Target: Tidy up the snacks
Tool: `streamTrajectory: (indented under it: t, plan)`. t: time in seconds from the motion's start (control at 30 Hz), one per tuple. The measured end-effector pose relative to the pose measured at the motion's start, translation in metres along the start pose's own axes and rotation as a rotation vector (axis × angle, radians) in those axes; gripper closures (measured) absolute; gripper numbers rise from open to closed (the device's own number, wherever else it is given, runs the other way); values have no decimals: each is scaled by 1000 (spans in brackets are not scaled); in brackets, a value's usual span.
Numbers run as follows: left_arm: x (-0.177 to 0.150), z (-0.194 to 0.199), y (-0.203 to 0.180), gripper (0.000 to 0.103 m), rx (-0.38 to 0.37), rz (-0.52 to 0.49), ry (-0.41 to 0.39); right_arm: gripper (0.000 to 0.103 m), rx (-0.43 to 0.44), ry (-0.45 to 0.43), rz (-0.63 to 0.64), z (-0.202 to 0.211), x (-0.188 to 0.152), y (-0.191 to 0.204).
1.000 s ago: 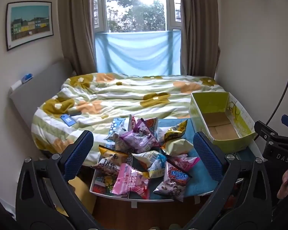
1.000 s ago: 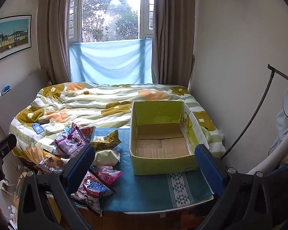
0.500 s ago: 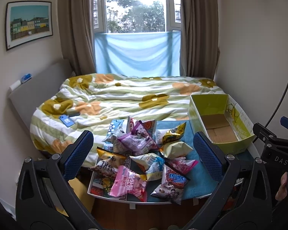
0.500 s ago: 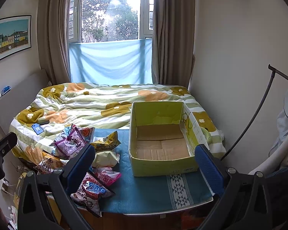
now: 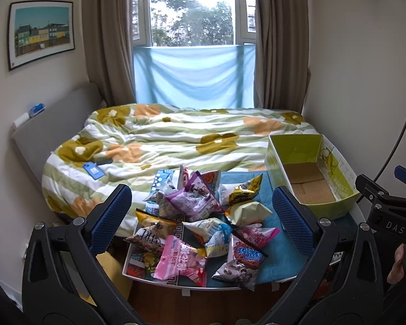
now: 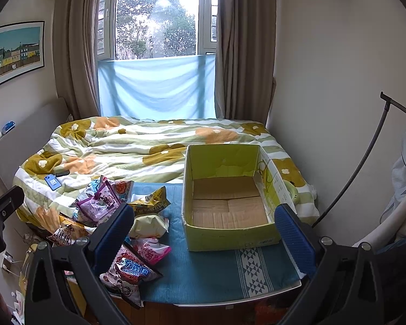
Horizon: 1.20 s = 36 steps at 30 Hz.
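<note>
A pile of several snack bags (image 5: pixel 200 222) lies on the left part of a small table with a blue cloth (image 6: pixel 203 265); it also shows in the right wrist view (image 6: pixel 116 216). An empty yellow-green cardboard box (image 6: pixel 227 203) stands on the table's right part; it also shows in the left wrist view (image 5: pixel 311 178). My left gripper (image 5: pixel 201 220) is open and empty, held above and in front of the pile. My right gripper (image 6: pixel 204 237) is open and empty, in front of the box.
A bed with a flowered quilt (image 5: pixel 176 140) lies right behind the table, with a blue card (image 5: pixel 93 170) on it. A wall and a black stand (image 6: pixel 370 159) are at the right. Wooden floor (image 5: pixel 203 306) shows below the table's front edge.
Both grippers have drawn back slightly; the table, bags and box look a little farther and lower in view. Both stay open and empty.
</note>
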State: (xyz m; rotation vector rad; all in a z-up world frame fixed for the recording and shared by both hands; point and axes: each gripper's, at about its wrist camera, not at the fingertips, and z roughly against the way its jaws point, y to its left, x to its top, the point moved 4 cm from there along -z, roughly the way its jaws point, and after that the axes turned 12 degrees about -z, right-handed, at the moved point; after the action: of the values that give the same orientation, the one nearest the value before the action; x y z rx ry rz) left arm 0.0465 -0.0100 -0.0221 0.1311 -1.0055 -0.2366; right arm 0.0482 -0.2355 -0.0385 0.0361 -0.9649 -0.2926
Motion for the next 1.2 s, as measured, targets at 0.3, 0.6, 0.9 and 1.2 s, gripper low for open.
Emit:
streamTrajectory:
  t: [0.3,0.6,0.9,1.2]
  plan:
    - [2,-3,2,1,2,7,5,0,1,2,0,-1,0,0]
    - [3,-5,1,1,4,5,2,0,0,4,3,-6,2,5]
    - [0,-2,-2,1,6,9,-2,0,1,5,2,-6,2,4]
    - [-1,0,-2,1,5,9,-2,0,1,6,1,-6,3,3]
